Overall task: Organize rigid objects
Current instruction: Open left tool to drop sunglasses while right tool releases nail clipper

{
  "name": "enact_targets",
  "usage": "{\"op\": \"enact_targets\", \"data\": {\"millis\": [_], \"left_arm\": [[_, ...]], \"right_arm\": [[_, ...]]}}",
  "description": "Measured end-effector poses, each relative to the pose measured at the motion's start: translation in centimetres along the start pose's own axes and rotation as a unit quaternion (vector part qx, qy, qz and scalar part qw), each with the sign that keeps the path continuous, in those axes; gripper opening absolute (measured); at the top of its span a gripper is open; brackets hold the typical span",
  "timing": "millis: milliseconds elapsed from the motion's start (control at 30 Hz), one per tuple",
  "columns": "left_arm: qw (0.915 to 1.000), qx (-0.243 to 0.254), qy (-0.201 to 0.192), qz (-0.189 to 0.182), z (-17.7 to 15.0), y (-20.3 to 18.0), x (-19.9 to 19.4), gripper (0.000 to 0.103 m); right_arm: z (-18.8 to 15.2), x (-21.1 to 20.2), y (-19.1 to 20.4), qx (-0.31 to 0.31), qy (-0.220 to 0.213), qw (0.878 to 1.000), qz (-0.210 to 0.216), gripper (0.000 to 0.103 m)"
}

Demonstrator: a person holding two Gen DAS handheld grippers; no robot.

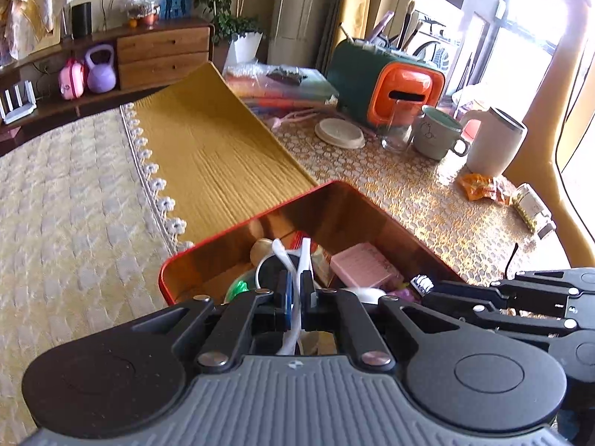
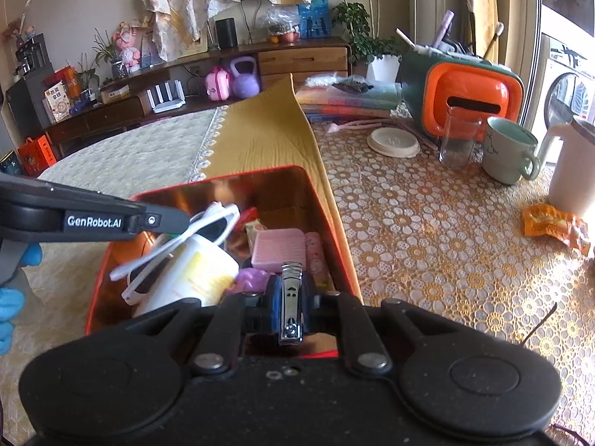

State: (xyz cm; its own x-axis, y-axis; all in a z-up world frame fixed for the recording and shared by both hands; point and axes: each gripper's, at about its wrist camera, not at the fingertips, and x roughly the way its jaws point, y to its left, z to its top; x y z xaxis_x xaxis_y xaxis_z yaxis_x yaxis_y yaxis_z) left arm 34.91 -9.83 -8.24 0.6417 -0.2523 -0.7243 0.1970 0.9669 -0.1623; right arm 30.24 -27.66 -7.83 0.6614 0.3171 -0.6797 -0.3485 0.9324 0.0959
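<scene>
I hold one pair of white sunglasses [image 1: 293, 260] in my left gripper [image 1: 295, 290], its fingers clenched on the frame. In the right wrist view the sunglasses [image 2: 178, 249] hang over the red tin [image 2: 208, 178], their long axis running from the gripper tip down toward the near left corner, the temples trailing low. My right gripper [image 2: 292, 308] has its fingers clenched on one steel nail clipper [image 2: 291, 297]; the clipper's long axis lies along the fingers, pointing away from me toward the tin's far wall, and it sits just above the tin's near edge. In the left wrist view only its tip [image 1: 422, 283] shows.

Both grippers tilt downward into the tin, the left one [image 2: 163, 219] entering from the left side, the right one [image 1: 520, 293] from the right. A blue-gloved hand [image 2: 11, 297] shows at the left edge.

Inside the tin I count one pink box [image 2: 277, 251], one white cup with yellow print [image 2: 193, 275], one purple piece [image 2: 251, 280] and some smaller bits I cannot tell apart. The tin stands on the worktop [image 2: 427, 241], partly on a yellow cloth [image 2: 260, 137]. Further back stand one clear glass [image 2: 459, 141], one pale green mug [image 2: 509, 150], one white jug [image 2: 572, 171], one round lid [image 2: 393, 142] and one orange-fronted case [image 2: 472, 93].
</scene>
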Motion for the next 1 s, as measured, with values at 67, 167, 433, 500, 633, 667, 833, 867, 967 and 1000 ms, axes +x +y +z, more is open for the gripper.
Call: {"op": "enact_targets", "data": {"millis": [67,167,433,500,633,667,833,867,967,1000], "left_arm": [[1.0,-0.002,-0.002,-0.005,-0.2,0.0,0.0,0.004],[0.9999,0.0,0.001,-0.01,-0.2,-0.2,0.0,0.004],[0.9999,0.011,0.001,-0.003,-0.4,-0.7,-0.8,0.004],[0.9998,0.018,-0.001,-0.001,-0.6,-1.0,-1.3,0.005],[0.9997,0.021,-0.005,-0.005,-1.1,-1.4,-2.6,0.005],[0.9997,0.024,-0.006,-0.004,-1.2,-1.6,-3.0,0.005],[0.9994,0.031,-0.014,0.008,-2.0,-2.0,-4.9,0.006],[0.9993,0.033,-0.017,0.011,-2.1,-2.1,-5.3,0.006],[0.9989,0.036,-0.025,0.015,-2.6,-2.2,-6.6,0.006],[0.9989,0.036,-0.027,0.015,-2.8,-2.2,-7.0,0.006]], "right_arm": [[-0.2,0.1,-0.1,0.002,0.001,1.0,-0.003,0.011],[-0.3,0.0,-0.1,0.003,0.002,1.0,-0.007,0.014],[-0.4,-1.1,-0.1,0.019,0.0,1.0,-0.002,0.036],[-0.4,-1.5,0.0,0.022,-0.002,1.0,0.002,0.04],[-0.5,-2.6,0.6,0.023,-0.006,1.0,0.01,0.046],[-0.5,-2.9,0.8,0.022,-0.008,1.0,0.011,0.047],[-0.6,-4.7,2.0,0.013,-0.014,1.0,0.019,0.053],[-0.7,-5.0,2.2,0.012,-0.015,1.0,0.02,0.054],[-0.9,-6.0,3.0,0.004,-0.017,1.0,0.024,0.057],[-1.0,-6.4,3.2,0.001,-0.018,1.0,0.025,0.058]]}}
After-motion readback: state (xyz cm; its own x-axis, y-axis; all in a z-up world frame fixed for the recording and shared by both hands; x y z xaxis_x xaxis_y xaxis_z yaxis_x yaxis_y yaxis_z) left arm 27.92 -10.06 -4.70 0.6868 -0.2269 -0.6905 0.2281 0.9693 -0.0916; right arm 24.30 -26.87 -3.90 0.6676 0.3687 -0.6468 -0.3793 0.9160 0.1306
